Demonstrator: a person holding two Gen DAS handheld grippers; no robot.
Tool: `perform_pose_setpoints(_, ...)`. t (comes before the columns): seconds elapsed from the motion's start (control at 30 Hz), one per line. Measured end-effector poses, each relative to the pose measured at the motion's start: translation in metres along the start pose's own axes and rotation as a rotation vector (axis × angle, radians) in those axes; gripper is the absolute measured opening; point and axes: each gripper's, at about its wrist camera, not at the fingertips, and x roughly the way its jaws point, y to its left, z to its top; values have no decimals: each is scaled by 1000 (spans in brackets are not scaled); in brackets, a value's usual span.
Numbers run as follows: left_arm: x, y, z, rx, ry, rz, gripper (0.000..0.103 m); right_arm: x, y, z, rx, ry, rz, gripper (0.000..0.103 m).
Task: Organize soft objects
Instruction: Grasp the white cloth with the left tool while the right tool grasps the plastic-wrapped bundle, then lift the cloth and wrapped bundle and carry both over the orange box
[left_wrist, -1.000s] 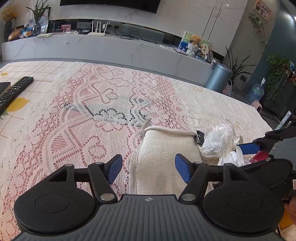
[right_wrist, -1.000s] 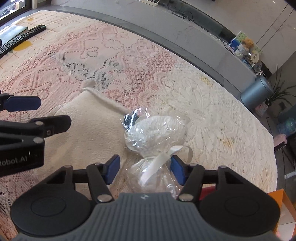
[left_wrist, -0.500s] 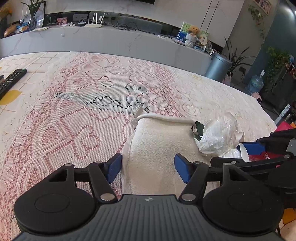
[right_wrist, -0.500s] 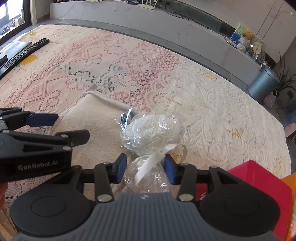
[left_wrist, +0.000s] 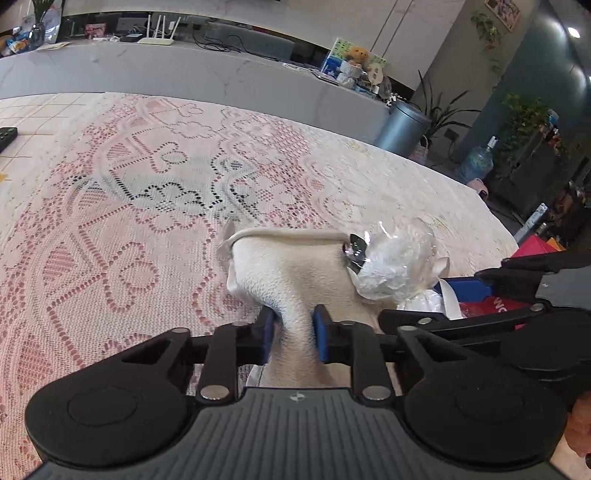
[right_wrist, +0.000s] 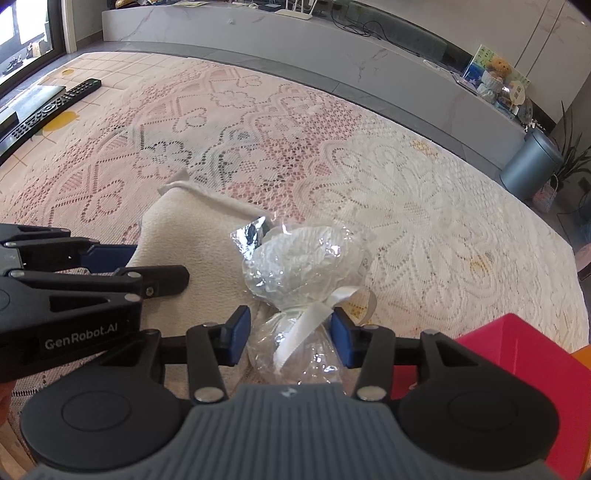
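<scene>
A cream towel (left_wrist: 291, 266) lies on the lace tablecloth; it also shows in the right wrist view (right_wrist: 192, 240). My left gripper (left_wrist: 293, 334) is shut on the towel's near edge, which bunches between the blue pads. A clear plastic bag of white stuff (right_wrist: 299, 258) with a white ribbon rests on the towel's right side; it shows in the left wrist view (left_wrist: 397, 262) too. My right gripper (right_wrist: 290, 336) is closed on the bag's near lobe, its pads touching both sides of the plastic. The left gripper's body (right_wrist: 74, 295) shows at the left of the right wrist view.
A red box (right_wrist: 517, 354) stands at the table's near right corner. A black remote (right_wrist: 48, 110) lies far left. A grey bin (right_wrist: 532, 166) and plants stand on the floor beyond the table. A long marble counter (left_wrist: 184, 70) runs behind.
My left gripper has closed on the towel's near edge, pinching it up. My right gripper has narrowed onto the plastic bag. Both have moved slightly forward.
</scene>
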Motion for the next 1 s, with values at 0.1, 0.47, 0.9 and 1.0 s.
perform_pose_setpoints(0.1,-3,-4,0,26,-21,-1,16,4,4,-1,-30,9,-18,55)
perform_pose_setpoints(0.47,-30,1,5,-26,-96,52,14,-15,10,-7,-38,-75,-33,46)
perform_pose_setpoints(0.9,-101,-12,-3,-61,-225,100,14,-105,9,-19,3,-258,80,46)
perform_pose_setpoints(1.0,-111,-23,-7,-61,-236,70,14,-130,0,-30,26,-296,96,46)
